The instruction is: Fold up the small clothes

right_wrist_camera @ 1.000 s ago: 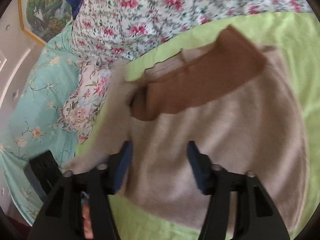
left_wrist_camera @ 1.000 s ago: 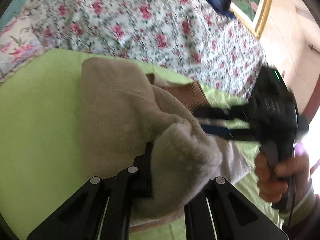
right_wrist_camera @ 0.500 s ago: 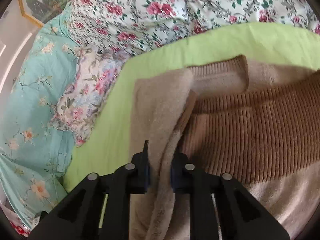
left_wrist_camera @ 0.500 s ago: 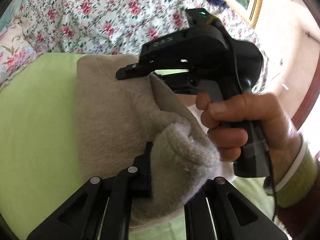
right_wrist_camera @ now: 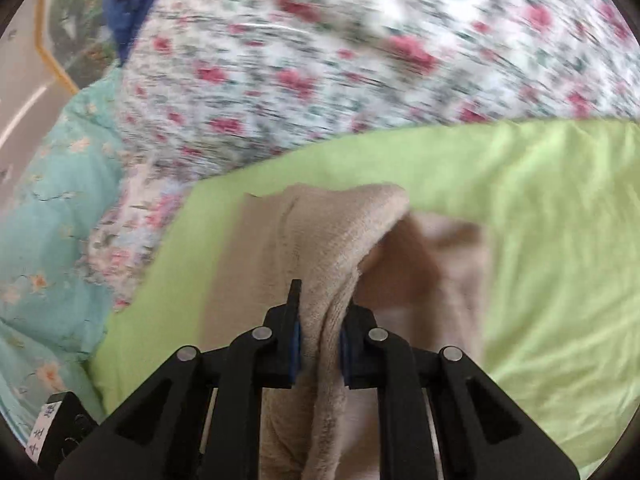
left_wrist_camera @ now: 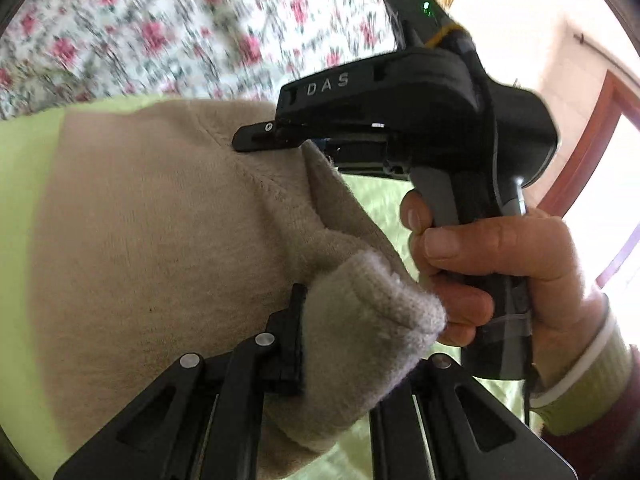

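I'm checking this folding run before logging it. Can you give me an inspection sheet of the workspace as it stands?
Surface: green sheet spread on a bed, lightly wrinkled.
Job's things: beige sweater lying on the sheet, one edge lifted into a fold.
Clutter: nothing seen on the sheet besides the sweater.
Grippers: left claw shut on a bunched part of the sweater; right claw shut on the raised edge, its jaws having just closed. A hand grips the right handle.
Cables: thin dark cable below the right handle.
Surroundings: floral quilt, teal floral bedding, gold-framed picture, blue cloth; the views are motion-blurred.
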### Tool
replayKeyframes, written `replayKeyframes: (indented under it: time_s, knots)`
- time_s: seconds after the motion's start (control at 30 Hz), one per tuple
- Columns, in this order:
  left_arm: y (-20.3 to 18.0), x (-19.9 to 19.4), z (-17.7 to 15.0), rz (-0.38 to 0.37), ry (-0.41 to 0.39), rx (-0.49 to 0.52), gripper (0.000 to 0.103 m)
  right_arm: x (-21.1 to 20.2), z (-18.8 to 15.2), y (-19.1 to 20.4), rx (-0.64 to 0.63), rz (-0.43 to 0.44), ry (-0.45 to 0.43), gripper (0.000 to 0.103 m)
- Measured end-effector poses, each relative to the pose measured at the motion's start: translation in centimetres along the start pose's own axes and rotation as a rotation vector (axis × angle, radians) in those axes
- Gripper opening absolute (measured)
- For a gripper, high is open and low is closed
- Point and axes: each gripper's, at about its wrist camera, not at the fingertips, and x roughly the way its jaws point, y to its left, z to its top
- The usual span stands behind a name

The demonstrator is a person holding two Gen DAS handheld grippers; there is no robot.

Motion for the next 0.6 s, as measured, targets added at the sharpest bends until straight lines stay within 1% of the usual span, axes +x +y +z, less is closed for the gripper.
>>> replayKeyframes:
  time_s: [0.07,0.17,0.23,0.27,0.33,0.4,0.43,0.5,0.53,0.57,0.6]
  knots:
    - [-0.4,1.2,-0.3,-0.014,0.019,-0.005,0.008,0.1,-0.4,-1.2,0.005,-0.031,0.003,0.016]
    - [-0.9,2.4,-0.6,-0.008,0.037,0.017,0.009,0.1,-1.0,-2.5,0.017,-0.05,-0.009,0.016]
    - [-0.6,3.3,-1.0,-0.001,0.059,0.01,0.01,0.7,-1.3,-3.1,0.007,-0.075,0.005,0.017]
    - [-0.2,3.7,-1.1,-0.003,0.066,0.001,0.011,1.1,-1.5,-3.4,0.012,-0.074,0.008,0.017]
    - [0.4,3.6,-1.2,-0.015,0.069,-0.019,0.012,1.5,-1.8,-3.7,0.017,-0.067,0.007,0.018]
    - [0.5,3.1,-1.2,-0.024,0.074,-0.026,0.014,1.3,-2.0,-3.6,0.017,-0.072,-0.006,0.023]
    - [0.5,2.6,-1.2,-0.031,0.079,-0.028,0.017,1.1,-2.1,-3.5,0.019,-0.075,-0.009,0.024]
    - [0.8,1.3,-1.5,-0.051,0.09,-0.036,0.028,0.4,-2.4,-3.2,0.016,-0.098,-0.018,0.027]
    - [0.9,0.2,-1.8,-0.063,0.088,-0.042,0.038,-0.1,-2.6,-3.0,0.012,-0.114,-0.022,0.028]
    - [0.9,-1.2,-2.2,-0.072,0.078,-0.044,0.05,-0.8,-2.9,-3.0,0.014,-0.125,-0.026,0.035]
    - [0.2,-2.7,-2.8,-0.074,0.063,-0.042,0.058,-1.3,-3.1,-3.1,0.022,-0.126,-0.028,0.049]
